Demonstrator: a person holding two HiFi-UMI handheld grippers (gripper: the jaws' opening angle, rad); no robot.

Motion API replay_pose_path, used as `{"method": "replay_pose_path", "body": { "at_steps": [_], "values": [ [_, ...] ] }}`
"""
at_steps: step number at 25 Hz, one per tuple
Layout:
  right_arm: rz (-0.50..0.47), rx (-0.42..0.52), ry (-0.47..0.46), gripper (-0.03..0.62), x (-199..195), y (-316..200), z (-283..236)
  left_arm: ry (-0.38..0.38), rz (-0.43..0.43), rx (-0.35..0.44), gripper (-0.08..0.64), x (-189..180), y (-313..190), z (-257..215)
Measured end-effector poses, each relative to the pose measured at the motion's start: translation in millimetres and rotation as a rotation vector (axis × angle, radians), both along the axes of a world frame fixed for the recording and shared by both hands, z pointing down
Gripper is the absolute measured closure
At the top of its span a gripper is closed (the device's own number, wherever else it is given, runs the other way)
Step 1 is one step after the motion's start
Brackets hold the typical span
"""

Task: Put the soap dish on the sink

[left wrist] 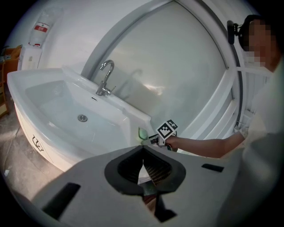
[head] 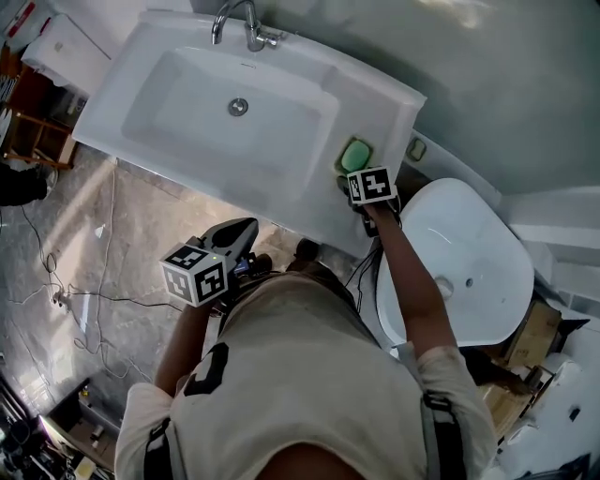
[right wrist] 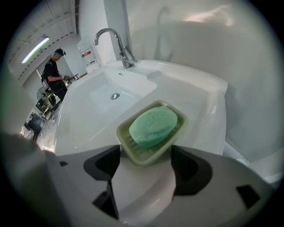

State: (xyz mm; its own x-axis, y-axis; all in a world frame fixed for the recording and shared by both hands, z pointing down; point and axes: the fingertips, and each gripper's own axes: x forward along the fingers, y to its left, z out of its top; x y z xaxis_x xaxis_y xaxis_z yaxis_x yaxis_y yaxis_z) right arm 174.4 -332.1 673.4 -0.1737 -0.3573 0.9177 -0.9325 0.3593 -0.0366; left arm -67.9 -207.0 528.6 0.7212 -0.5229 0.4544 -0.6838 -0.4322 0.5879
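Note:
The pale green soap dish [right wrist: 133, 150] with a green soap bar [right wrist: 153, 125] lies flat on the white sink's [right wrist: 195, 97] right-hand ledge. Its near end sits between the wide-apart jaws of my right gripper [right wrist: 145, 157], and I see no pad pressing on it. In the head view the dish [head: 354, 155] is just beyond the right gripper [head: 349, 178], which points steeply down. My left gripper [head: 239, 234] hangs in front of the sink [head: 375, 103], away from the dish [left wrist: 143, 133]. Seen from its own camera, the left gripper [left wrist: 143, 166] is shut on nothing.
A chrome faucet [head: 246, 23] stands at the back of the basin. A white toilet [head: 469, 262] is right of the sink, and a small greenish object [head: 416, 149] sits near the wall. Cables [head: 56, 291] run over the tiled floor. Another person [right wrist: 55, 73] stands far off.

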Motion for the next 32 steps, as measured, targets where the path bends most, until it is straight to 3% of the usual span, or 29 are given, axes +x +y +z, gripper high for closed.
{"method": "replay_pose_path", "body": {
  "at_steps": [9,23,28,32],
  "values": [
    [-0.01,-0.007,-0.009,0.235,6,-5,1,-0.002,0.067,-0.014,0.541,22,0,4],
    [0.008,-0.013,0.001,0.264,9,-12,-3,0.011,0.052,-0.003,0.541,12,7,0],
    [-0.025,0.015,0.03,0.264,5,-13,-4,0.014,0.057,0.015,0.541,6,14,-4],
    [0.023,0.064,0.029,0.264,9,-11,-8,0.022,0.063,0.031,0.541,4,17,-7]
  ]
}}
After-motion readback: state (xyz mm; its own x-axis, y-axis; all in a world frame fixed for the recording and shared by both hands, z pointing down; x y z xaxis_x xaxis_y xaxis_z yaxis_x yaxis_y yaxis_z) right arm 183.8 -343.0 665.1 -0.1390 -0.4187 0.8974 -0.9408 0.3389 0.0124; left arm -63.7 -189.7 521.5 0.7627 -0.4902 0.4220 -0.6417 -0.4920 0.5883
